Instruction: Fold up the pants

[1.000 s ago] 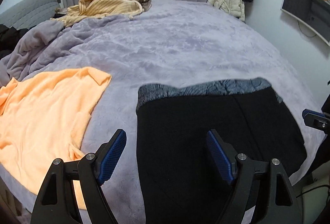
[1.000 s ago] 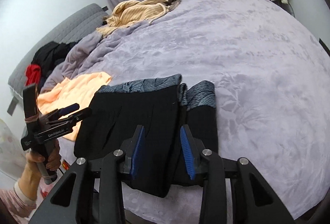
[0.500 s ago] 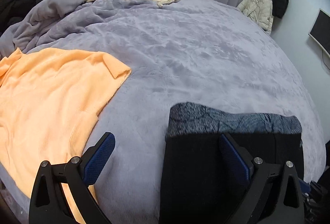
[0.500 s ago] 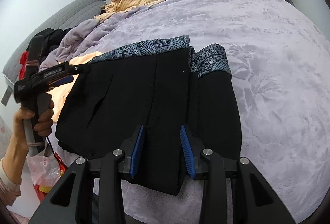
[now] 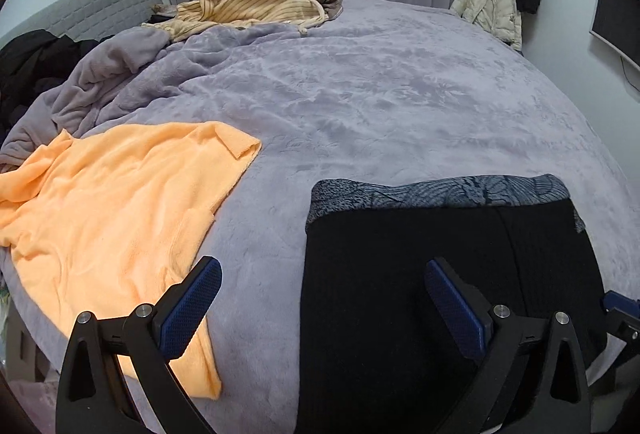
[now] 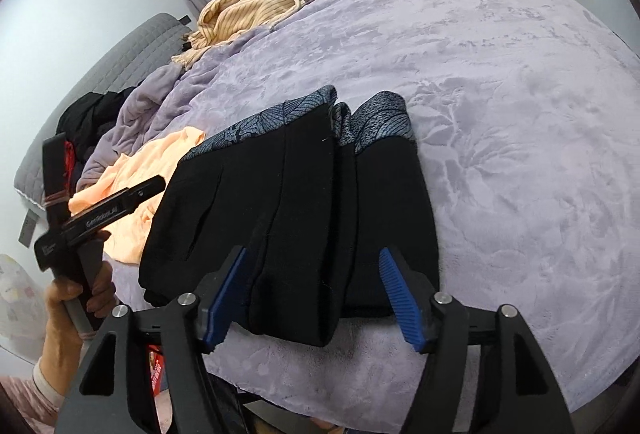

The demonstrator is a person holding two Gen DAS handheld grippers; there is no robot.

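folded pants point(image 6: 296, 202) between spread right gripper point(image 6: 314, 300) fingers

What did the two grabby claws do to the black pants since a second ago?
The right gripper was pinched nearly shut over the black pants; now its jaws are spread wide, so it let go. The left gripper was open all along and holds nothing. The pants lie folded on the purple blanket, and the orange top beside them has not moved.
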